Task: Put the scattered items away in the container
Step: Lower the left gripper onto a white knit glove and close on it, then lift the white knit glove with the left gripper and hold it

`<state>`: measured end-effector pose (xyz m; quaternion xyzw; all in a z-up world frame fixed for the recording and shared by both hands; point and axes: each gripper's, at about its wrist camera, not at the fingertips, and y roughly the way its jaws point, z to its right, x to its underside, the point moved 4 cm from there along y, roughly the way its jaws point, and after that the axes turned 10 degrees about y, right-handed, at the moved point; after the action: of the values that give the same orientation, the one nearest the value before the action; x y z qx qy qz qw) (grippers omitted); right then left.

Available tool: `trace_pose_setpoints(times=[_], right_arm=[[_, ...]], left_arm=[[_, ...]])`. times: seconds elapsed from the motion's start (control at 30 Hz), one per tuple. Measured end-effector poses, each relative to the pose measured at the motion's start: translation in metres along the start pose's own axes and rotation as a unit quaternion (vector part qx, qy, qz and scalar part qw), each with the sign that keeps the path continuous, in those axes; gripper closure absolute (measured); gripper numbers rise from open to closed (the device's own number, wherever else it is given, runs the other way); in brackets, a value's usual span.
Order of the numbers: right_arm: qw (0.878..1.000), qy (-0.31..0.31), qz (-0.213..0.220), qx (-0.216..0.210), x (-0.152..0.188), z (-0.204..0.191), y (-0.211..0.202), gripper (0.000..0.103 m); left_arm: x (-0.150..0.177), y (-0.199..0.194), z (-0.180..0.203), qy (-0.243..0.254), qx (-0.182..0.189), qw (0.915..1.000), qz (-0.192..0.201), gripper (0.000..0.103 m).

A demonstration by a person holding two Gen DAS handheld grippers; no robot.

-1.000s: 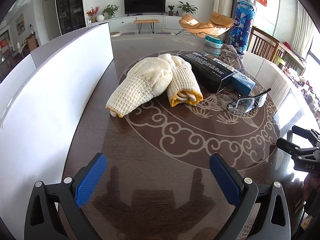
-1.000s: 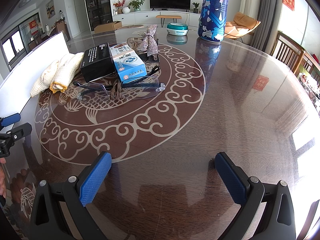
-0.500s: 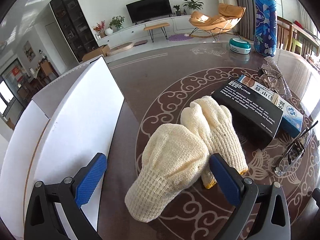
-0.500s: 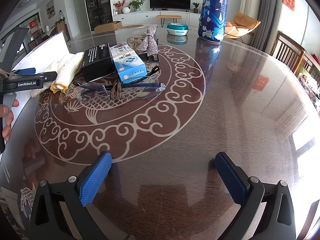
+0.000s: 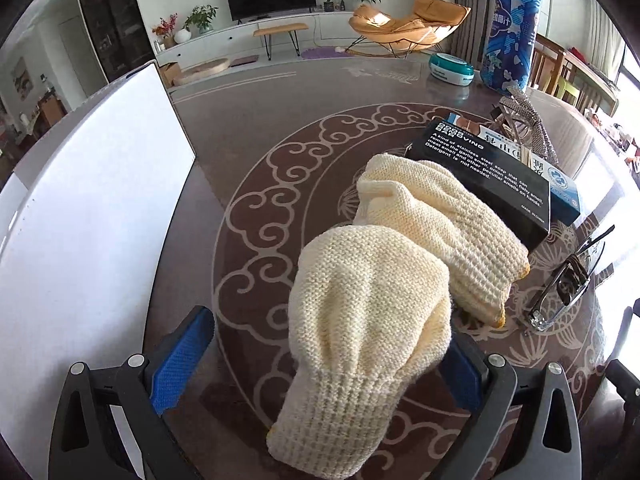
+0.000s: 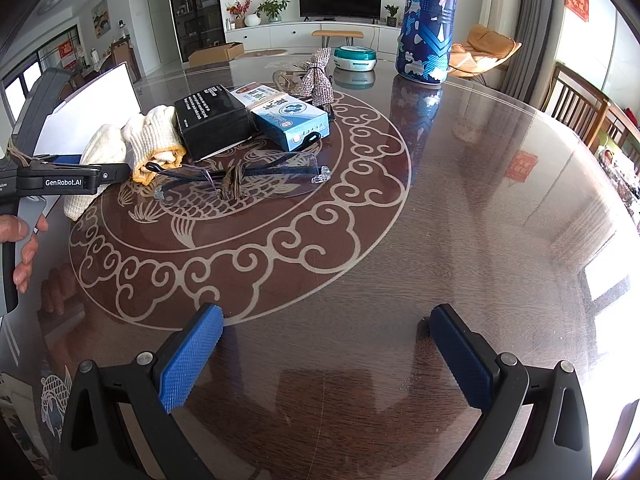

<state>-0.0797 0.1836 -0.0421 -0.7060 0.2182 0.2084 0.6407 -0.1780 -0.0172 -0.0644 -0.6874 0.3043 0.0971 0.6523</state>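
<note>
Two cream knitted gloves lie on the dark round table. The near glove [image 5: 368, 320] lies between the open blue fingers of my left gripper [image 5: 324, 356], its cuff toward the camera; the jaws are not closed on it. The second glove [image 5: 440, 224] lies behind it, against a black box [image 5: 492, 176]. A blue box [image 6: 288, 114], clear safety glasses [image 6: 240, 176] and a sparkly fabric piece [image 6: 318, 76] lie beyond. The white container [image 5: 80, 208] stands at the left. My right gripper [image 6: 324, 360] is open and empty over bare table; the left gripper [image 6: 68, 178] shows at its left.
A tall blue patterned canister [image 6: 430, 20] and a small teal round tin [image 6: 356, 56] stand at the far side of the table. Wooden chairs [image 6: 580, 108] stand along the right edge. The table top [image 6: 480, 220] is glossy with a carved scroll pattern.
My left gripper has moved forward and up to the gloves, so the near glove now lies between its open fingers. My right gripper has stayed still.
</note>
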Motion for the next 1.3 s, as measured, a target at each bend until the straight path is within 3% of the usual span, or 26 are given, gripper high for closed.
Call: trace_pose_setpoints(times=[0.03,0.07,0.13,0.23,0.57,1.3], right_arm=[[1.000,0.000,0.000,0.000,0.000,0.000,0.000,0.000],[1.000,0.000,0.000,0.000,0.000,0.000,0.000,0.000],[1.000,0.000,0.000,0.000,0.000,0.000,0.000,0.000],[1.000,0.000,0.000,0.000,0.000,0.000,0.000,0.000],[1.000,0.000,0.000,0.000,0.000,0.000,-0.001,0.000],[1.000,0.000,0.000,0.000,0.000,0.000,-0.001,0.000]], left_arm=[[0.003,-0.001,-0.002,-0.011,0.011,0.9999,0.007,0.010],[0.005,-0.005,-0.002,-0.011,0.006,0.9998,0.017,0.031],[0.008,-0.012,-0.001,-0.010,0.006,0.9995,0.028,0.054],[0.021,-0.022,0.001,-0.035,0.028,0.9984,0.036,0.055],[0.074,-0.059,0.021,-0.037,0.025,0.9978,0.049,0.055],[0.078,-0.061,0.025,-0.031,0.011,0.9980,0.055,0.055]])
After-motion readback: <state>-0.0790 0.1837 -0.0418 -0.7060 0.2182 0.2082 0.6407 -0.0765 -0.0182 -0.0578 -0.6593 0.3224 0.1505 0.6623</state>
